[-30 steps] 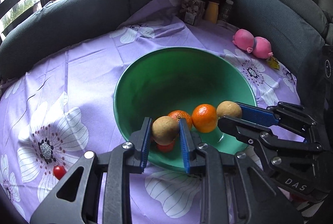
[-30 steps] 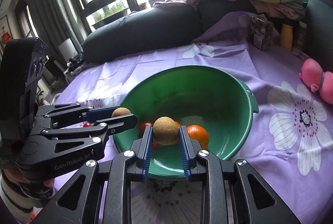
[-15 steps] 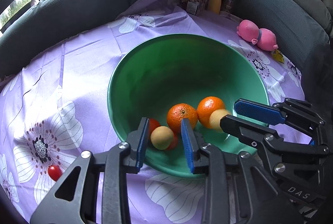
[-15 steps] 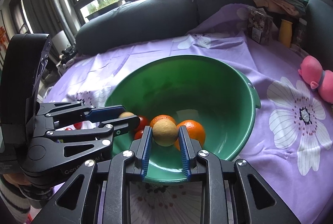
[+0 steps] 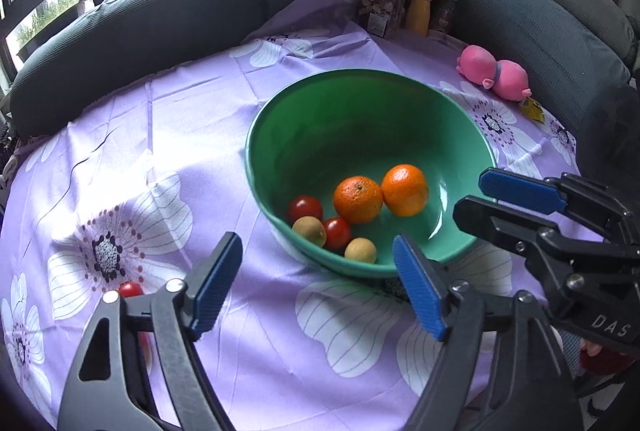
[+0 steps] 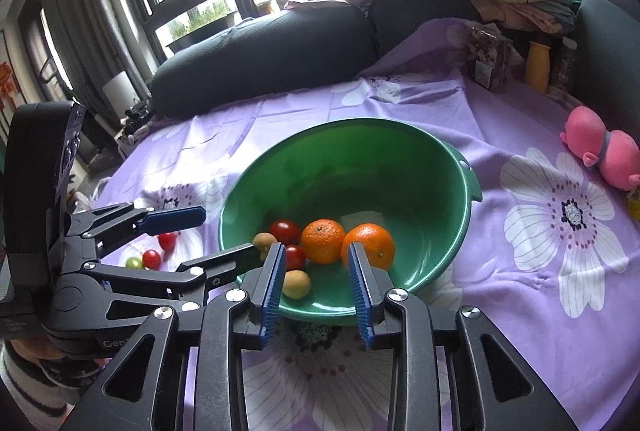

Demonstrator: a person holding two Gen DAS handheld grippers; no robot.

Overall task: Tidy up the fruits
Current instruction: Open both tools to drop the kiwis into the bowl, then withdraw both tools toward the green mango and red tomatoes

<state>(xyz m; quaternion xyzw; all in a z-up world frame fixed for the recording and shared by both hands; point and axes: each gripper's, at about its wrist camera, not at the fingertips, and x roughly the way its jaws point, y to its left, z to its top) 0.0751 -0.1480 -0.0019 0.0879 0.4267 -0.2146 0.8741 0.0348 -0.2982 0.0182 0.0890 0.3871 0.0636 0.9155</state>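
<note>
A green bowl stands on the purple flowered cloth. In it lie two oranges, two red tomatoes and two small brown fruits. My left gripper hangs before the bowl's near rim, its jaws opening wide with nothing between them. My right gripper is over the near rim, its jaws opening a little. A brown fruit lies loose in the bowl below it. A red tomato sits on the cloth at left.
Two red tomatoes and a green one lie on the cloth left of the bowl. A pink plush toy lies at right. A jar and a yellow bottle stand at the back, with dark sofa cushions around.
Both grippers held a brown fruit over the bowl. Both have opened and the fruits now lie in the bowl. The left gripper has drawn back from the bowl.
</note>
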